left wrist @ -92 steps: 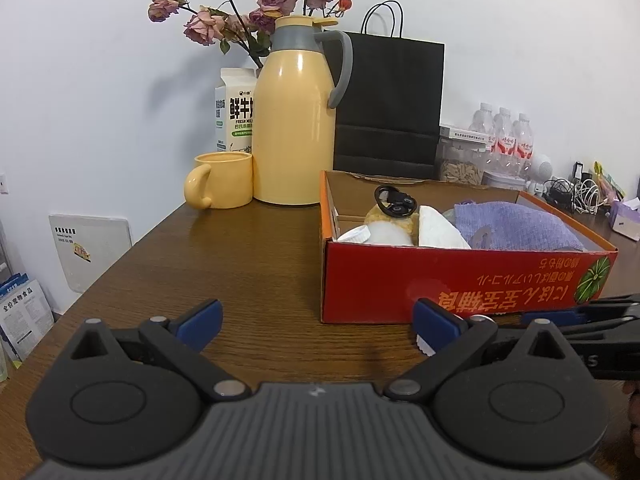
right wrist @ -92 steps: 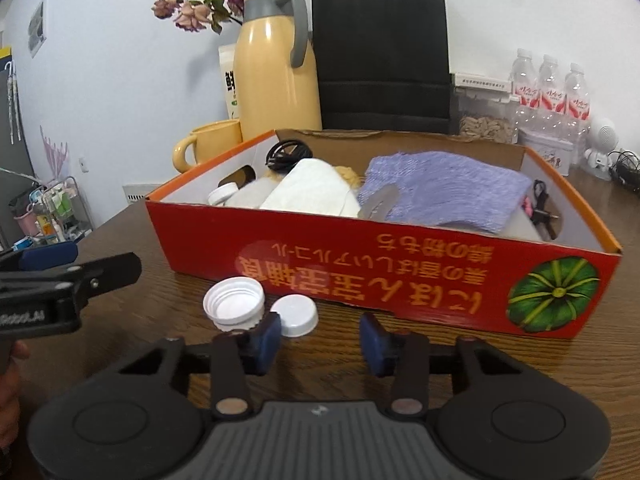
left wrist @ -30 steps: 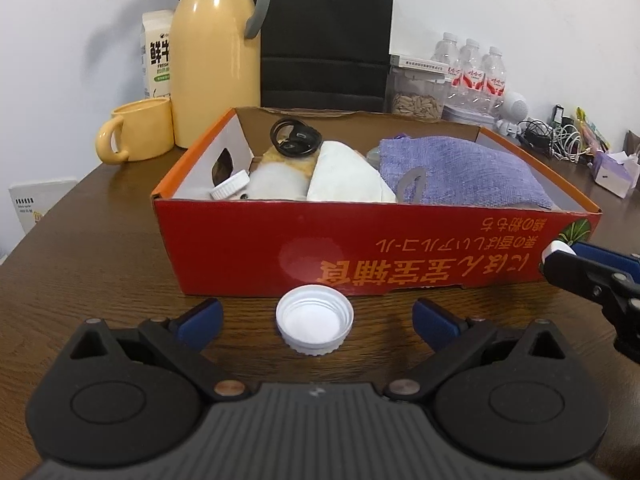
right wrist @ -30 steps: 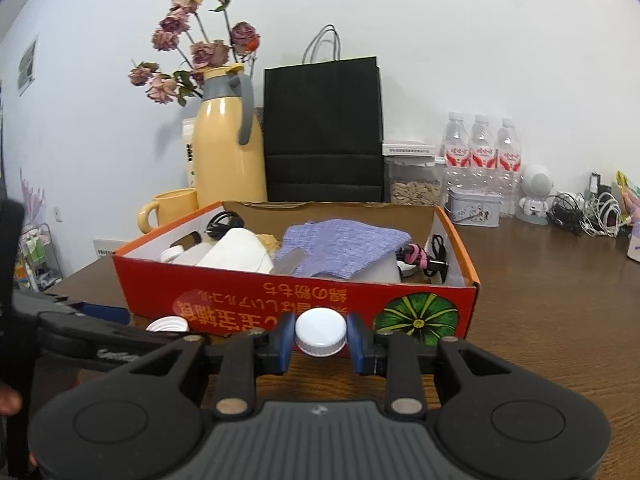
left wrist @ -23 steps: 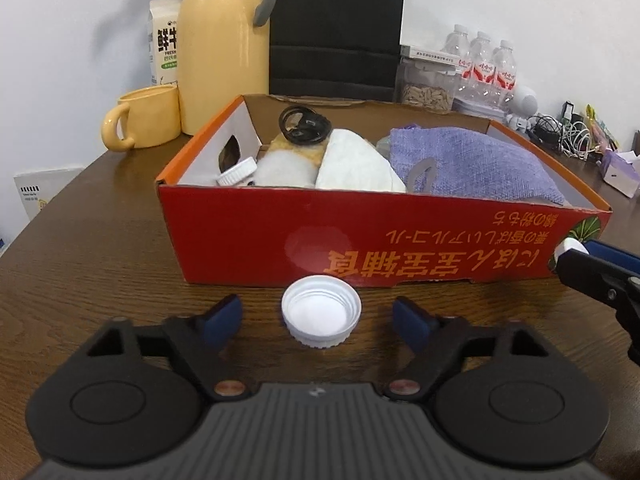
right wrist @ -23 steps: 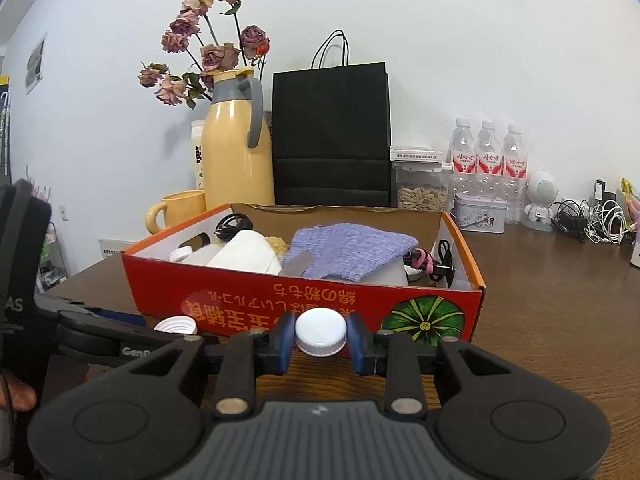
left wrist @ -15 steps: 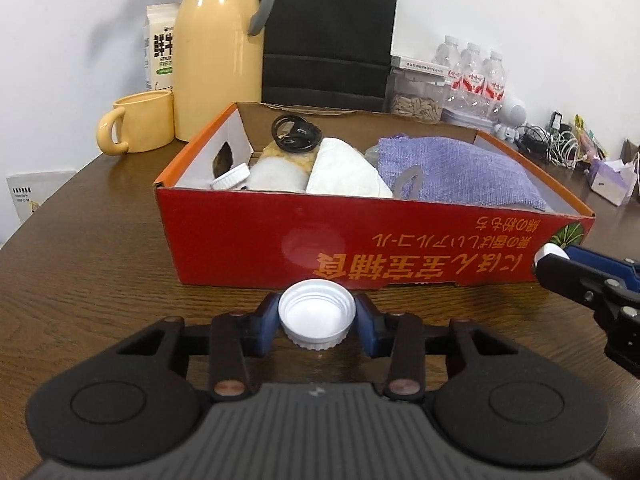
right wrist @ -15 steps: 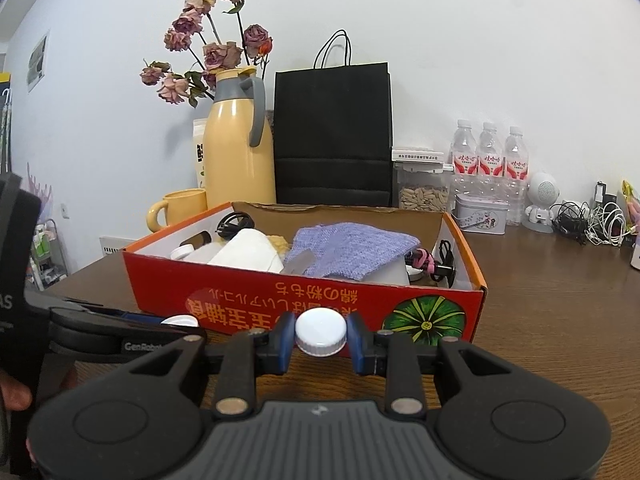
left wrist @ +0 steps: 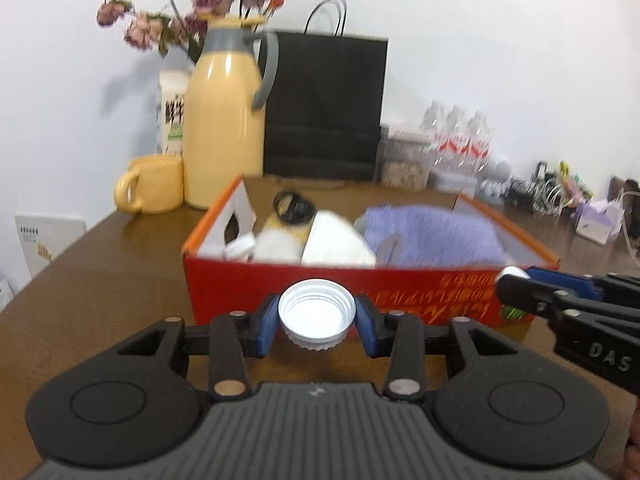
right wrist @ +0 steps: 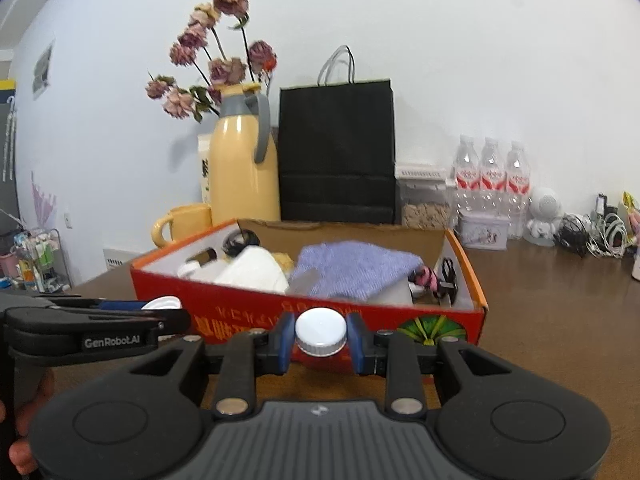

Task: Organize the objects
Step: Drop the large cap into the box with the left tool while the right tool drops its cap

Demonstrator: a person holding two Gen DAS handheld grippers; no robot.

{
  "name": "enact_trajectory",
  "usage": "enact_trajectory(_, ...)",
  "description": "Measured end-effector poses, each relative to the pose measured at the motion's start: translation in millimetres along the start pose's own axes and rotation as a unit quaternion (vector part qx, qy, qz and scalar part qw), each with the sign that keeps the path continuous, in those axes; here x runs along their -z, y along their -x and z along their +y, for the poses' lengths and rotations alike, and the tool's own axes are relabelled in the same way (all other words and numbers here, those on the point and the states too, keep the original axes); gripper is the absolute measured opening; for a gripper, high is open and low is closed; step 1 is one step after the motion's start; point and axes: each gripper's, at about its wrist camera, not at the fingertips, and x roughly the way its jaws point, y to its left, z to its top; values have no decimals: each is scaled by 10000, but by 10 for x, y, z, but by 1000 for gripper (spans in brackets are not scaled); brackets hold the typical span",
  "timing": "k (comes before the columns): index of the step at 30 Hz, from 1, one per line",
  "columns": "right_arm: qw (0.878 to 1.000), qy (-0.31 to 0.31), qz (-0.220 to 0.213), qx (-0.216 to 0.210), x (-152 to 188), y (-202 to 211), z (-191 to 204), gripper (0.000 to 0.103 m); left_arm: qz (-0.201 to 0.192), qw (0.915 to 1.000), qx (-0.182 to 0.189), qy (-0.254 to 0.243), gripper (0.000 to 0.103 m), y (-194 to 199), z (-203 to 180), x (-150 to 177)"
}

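Open-side-up white cap [left wrist: 317, 314] is pinched by its rim in the left hand-held gripper [left wrist: 317, 322], clear of the counter [left wrist: 120, 272], just short of the red box [left wrist: 400, 284]. Right hand-held gripper [right wrist: 320, 340] clamps a smaller closed-top cap [right wrist: 320, 330] likewise. Both look staged for dropping into the box.

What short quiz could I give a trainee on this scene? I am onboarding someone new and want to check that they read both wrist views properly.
1. True or false: the left gripper holds a white cap with its hollow side showing.
2. What does the right gripper hold? A) smaller white cap B) mug C) cloth
3. What colour is the cloth in the red box?

Key: 1 true; 2 A; 3 purple.
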Motion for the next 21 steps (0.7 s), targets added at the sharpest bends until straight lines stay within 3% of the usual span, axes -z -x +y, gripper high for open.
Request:
enact_trajectory(9, 9996, 110, -251, 29, -436, -235, 15, 27, -498, 9988, -12, -11, 41, -69, -54, -458)
enact_trajectory(21, 9992, -110, -97, 373, -737, -1026, -62, 27, -525, 9975, -164, 446, 41, -729, -6, -859)
